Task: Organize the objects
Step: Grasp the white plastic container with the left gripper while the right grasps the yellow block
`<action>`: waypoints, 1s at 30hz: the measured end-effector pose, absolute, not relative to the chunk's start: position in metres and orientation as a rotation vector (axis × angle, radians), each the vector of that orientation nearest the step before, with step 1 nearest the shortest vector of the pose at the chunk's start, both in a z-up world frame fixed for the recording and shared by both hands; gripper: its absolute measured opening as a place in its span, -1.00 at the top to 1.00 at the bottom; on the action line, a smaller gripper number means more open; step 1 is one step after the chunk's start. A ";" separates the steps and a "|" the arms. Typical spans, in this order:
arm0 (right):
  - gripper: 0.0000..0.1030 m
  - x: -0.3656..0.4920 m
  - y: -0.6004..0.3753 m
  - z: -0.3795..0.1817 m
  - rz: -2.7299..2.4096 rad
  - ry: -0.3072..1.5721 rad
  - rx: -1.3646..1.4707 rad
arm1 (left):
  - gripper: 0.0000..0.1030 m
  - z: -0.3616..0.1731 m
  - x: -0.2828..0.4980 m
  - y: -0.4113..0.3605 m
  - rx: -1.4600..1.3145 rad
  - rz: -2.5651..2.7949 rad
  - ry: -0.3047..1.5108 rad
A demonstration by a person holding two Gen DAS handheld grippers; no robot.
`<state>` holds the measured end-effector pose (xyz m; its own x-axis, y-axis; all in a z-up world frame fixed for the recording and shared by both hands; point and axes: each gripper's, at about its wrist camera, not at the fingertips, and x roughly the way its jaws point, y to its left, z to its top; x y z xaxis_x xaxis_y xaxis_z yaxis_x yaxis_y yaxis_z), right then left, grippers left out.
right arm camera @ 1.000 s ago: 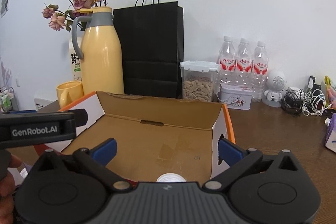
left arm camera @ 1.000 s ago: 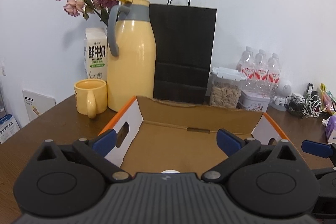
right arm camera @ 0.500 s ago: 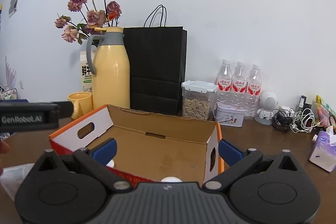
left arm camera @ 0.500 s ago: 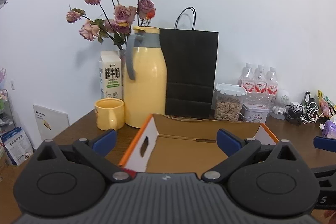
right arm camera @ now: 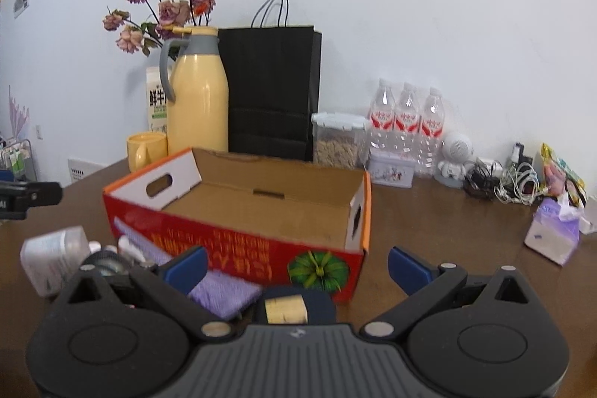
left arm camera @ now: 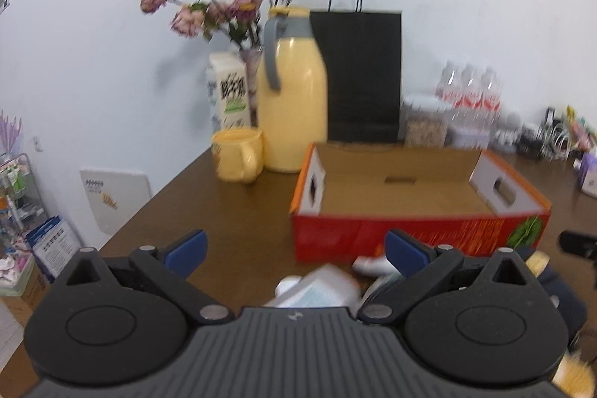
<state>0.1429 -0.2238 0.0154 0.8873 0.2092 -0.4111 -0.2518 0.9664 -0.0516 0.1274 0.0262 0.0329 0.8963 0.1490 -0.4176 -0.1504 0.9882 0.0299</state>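
An open red cardboard box (right arm camera: 238, 241) sits on the brown tabletop (right arm camera: 447, 230), its visible interior bare, and the loose things to be tidied lie in a cluster against its near wall. Both pairs of tongs are spread wide and pinch nothing: the left tongs (left arm camera: 294, 250) hang over a white plastic bottle (left arm camera: 317, 288) lying on its side, and the right tongs (right arm camera: 296, 262) hang over a dark round item with a tan label (right arm camera: 294, 304) beside a purple textured pad (right arm camera: 224, 290). The bottle looks light, stiff and rather slick, so a hold across the middle of its body seems safest; the pad looks soft and light and would likely flop unless taken near its centre; the dark item is partly hidden, so its weight is hard to judge. In the right wrist view I count one white bottle, one purple pad, one dark labelled item and a few small pieces too blurred to name. Along the wall stand one yellow thermos jug (right arm camera: 197, 96), one yellow mug (right arm camera: 145, 148), one milk carton (left arm camera: 229, 92), one black paper bag (right arm camera: 274, 92), one clear lidded container (right arm camera: 337, 140) and three water bottles (right arm camera: 406, 122).
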 end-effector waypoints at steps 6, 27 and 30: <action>-1.00 0.133 -0.230 -0.002 0.234 0.468 -0.121 | -1.00 0.006 0.121 0.041 0.017 0.148 0.507; -0.12 0.180 -0.216 -0.035 0.291 0.527 -0.150 | -0.87 -0.029 0.147 0.051 0.044 0.084 0.525; 0.21 0.188 -0.214 -0.037 0.308 0.540 -0.144 | -0.47 -0.031 0.148 0.050 0.032 0.039 0.529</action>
<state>0.1875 -0.2137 -0.0373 0.8130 0.2504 -0.5257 -0.3255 0.9440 -0.0538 0.1477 0.0496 -0.0306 0.8628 0.0454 -0.5035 -0.0289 0.9988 0.0406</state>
